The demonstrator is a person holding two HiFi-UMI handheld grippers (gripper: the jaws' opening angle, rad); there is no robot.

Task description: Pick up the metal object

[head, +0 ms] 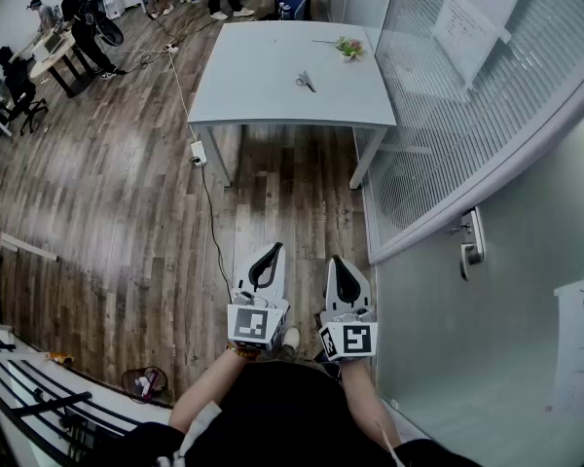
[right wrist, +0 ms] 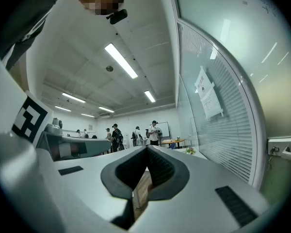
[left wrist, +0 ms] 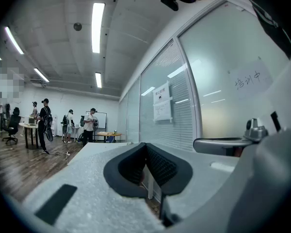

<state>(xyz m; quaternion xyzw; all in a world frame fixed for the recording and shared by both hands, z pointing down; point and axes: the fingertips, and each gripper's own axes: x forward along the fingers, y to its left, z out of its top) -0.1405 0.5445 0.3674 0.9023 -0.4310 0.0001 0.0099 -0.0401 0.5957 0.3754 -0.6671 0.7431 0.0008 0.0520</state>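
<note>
A small metal object (head: 306,82) that looks like scissors lies on the grey table (head: 263,100) far ahead of me. Both grippers are held close to the body, well short of the table and above the wooden floor. My left gripper (head: 271,250) has its jaws closed together with nothing between them, and its tips (left wrist: 145,145) meet in the left gripper view. My right gripper (head: 337,262) sits beside it, also shut and empty, its tips (right wrist: 146,149) touching in the right gripper view. The metal object does not show in either gripper view.
A small bunch of flowers (head: 348,47) lies at the table's far right. A glass partition with blinds (head: 448,115) and a door handle (head: 472,241) run along the right. A power strip and cable (head: 199,152) lie on the floor by the table's left leg. People (head: 78,17) stand at desks at the far left.
</note>
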